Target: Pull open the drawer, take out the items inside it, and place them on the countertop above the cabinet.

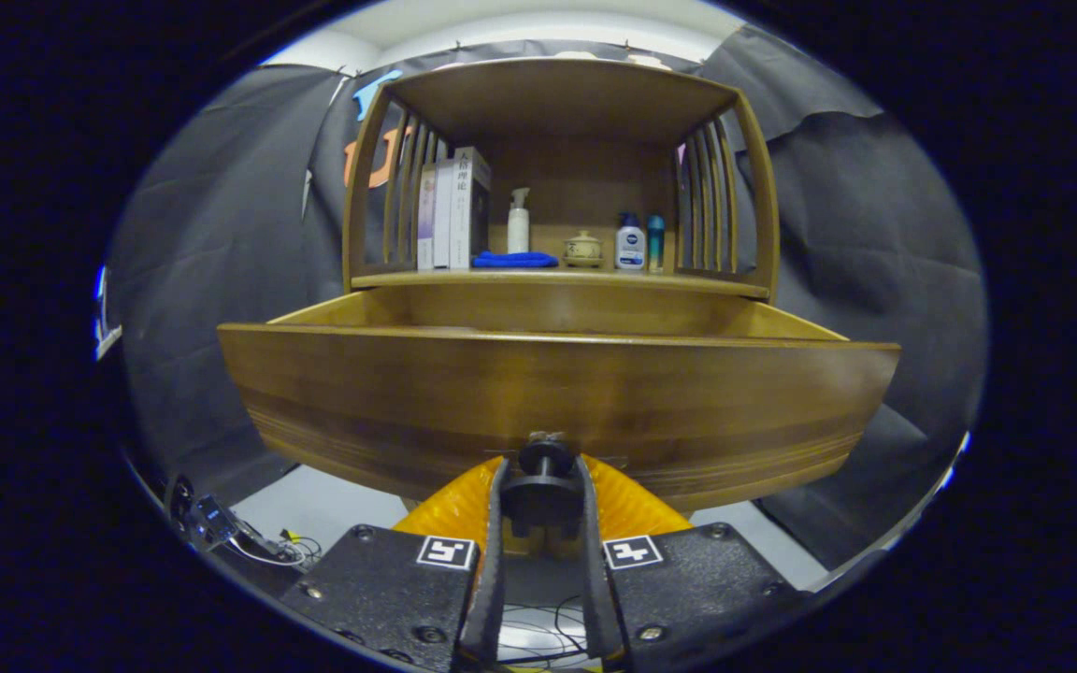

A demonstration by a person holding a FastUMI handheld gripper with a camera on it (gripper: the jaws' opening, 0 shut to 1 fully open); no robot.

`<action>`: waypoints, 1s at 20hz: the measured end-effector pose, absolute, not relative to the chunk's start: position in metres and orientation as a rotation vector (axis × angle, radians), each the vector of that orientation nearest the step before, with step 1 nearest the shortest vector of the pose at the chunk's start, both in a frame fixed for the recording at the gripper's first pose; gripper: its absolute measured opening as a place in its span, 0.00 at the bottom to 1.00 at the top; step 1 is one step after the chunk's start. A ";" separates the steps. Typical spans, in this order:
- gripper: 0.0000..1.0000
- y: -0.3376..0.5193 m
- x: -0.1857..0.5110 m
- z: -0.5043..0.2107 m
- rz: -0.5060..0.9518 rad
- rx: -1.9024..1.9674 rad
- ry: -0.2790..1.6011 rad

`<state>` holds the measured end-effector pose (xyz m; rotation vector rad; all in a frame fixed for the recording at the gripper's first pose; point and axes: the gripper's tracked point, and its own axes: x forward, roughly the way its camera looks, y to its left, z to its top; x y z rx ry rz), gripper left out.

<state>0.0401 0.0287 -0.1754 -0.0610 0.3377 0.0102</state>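
A wooden cabinet drawer (557, 393) stands pulled out toward me, its broad front panel just beyond the fingers. My gripper (544, 481) is shut on the drawer's dark round knob (544, 460), one orange finger (464, 500) pressing on each side of it. Over the front's top edge I see a strip of the inner side and back walls; the drawer's floor and contents are hidden by the front panel. Above the drawer lies the wooden countertop (557, 278).
On the countertop, under a slatted shelf frame, stand books (452, 210), a white pump bottle (519, 222), a folded blue cloth (513, 260), a small ceramic jar (582, 249) and two bottles (639, 243). Cables and a small device (221, 525) lie on the floor at lower left.
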 end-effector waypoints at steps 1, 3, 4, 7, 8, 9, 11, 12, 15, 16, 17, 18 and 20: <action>0.50 0.027 0.038 -0.174 0.008 -0.058 0.346; 0.63 0.022 0.033 -0.163 0.006 -0.056 0.320; 0.70 0.022 0.029 -0.153 0.009 -0.057 0.300; 0.90 0.021 0.018 -0.120 0.032 -0.036 0.238; 0.92 0.018 0.016 -0.108 0.028 -0.027 0.217; 0.96 0.016 0.015 -0.096 0.023 -0.019 0.202; 0.97 0.020 0.016 -0.073 0.035 0.006 0.171; 0.98 0.020 0.019 -0.063 0.044 0.012 0.160; 0.99 0.022 0.034 -0.034 0.062 -0.011 0.134; 0.99 0.025 0.040 -0.023 0.070 -0.018 0.122; 0.99 0.028 0.047 -0.011 0.077 -0.019 0.112; 0.99 0.032 0.055 -0.001 0.090 -0.016 0.105; 0.99 0.037 0.072 0.020 0.099 -0.010 0.100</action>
